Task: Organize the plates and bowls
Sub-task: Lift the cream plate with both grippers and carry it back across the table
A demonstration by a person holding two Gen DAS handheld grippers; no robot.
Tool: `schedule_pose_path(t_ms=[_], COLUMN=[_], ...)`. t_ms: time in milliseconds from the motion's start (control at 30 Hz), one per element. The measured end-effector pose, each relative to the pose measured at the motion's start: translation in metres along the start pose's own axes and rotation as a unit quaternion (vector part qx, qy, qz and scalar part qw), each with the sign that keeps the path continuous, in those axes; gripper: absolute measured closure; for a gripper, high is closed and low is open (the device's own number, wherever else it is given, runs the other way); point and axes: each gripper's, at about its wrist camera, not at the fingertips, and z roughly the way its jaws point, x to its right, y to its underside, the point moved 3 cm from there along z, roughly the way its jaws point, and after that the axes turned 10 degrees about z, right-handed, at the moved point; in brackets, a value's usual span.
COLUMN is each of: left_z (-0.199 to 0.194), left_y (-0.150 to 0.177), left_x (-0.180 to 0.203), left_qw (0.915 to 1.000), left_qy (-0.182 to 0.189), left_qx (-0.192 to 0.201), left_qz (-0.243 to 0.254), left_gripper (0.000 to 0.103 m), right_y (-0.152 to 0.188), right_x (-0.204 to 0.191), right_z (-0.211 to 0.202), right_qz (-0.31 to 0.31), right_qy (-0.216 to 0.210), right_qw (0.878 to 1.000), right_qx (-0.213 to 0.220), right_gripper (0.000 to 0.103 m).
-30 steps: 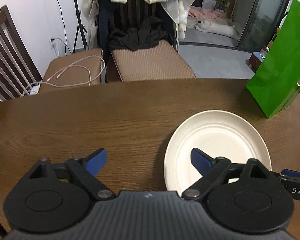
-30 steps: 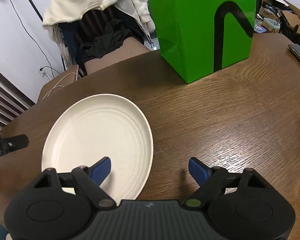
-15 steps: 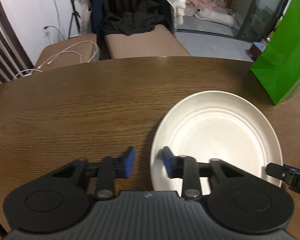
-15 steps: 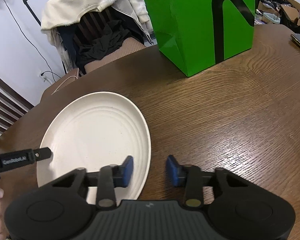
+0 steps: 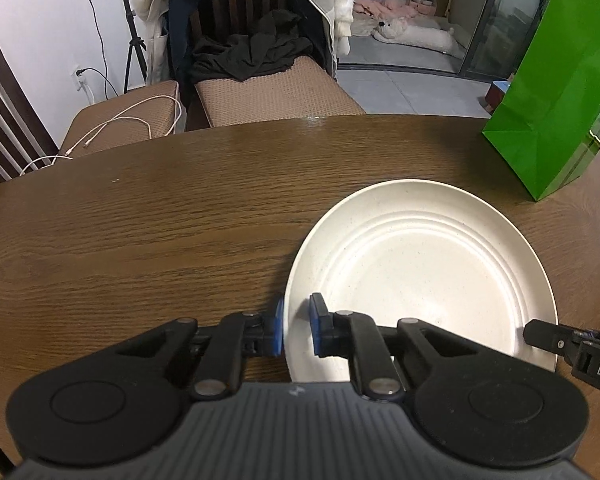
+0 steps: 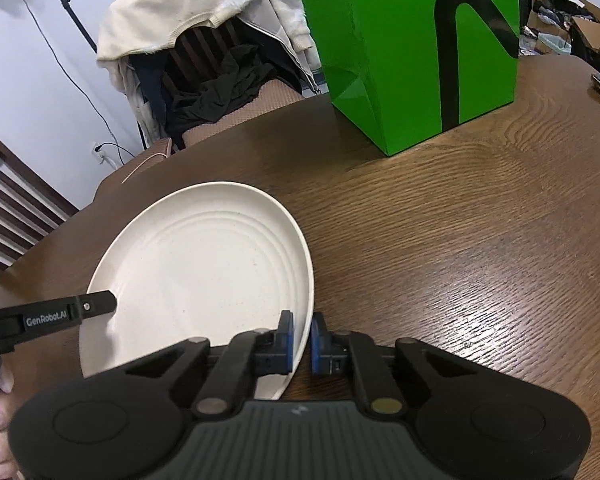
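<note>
Both grippers have closed since before; left gripper [image 5: 296, 330] is closing on the plate [image 5: 420, 272] rim; right gripper [image 6: 302, 340] is clamped on the opposite rim.

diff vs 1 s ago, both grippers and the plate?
Both grippers went from wide open to pinched on the rim of the round cream plate: left gripper on its left edge, jaws closing, right gripper on its right edge, shut. The plate, green paper bag and brown wooden table stayed put.
</note>
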Motion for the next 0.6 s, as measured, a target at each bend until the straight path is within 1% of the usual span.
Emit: schedule_pose_path(t_ms=[333,600], left_z=[-0.019,-0.049], left_y=[-0.007,-0.011], left_x=[0.005,0.020], left_qw=[0.9997,0.9990], left_qy=[-0.008,-0.010], left_qx=[0.023,0.041], left_qz=[0.003,0.013], left_gripper=[0.089,0.089], right_y=[0.001,-0.002], right_x=[0.002,0.007], right_z=[-0.016,-0.044], right_qz=[-0.010,-0.008], right_qy=[-0.012,-0.017], right_qw=[1.000,0.999], right_qx=[0.020,0.036], right_gripper=[0.095,0.095])
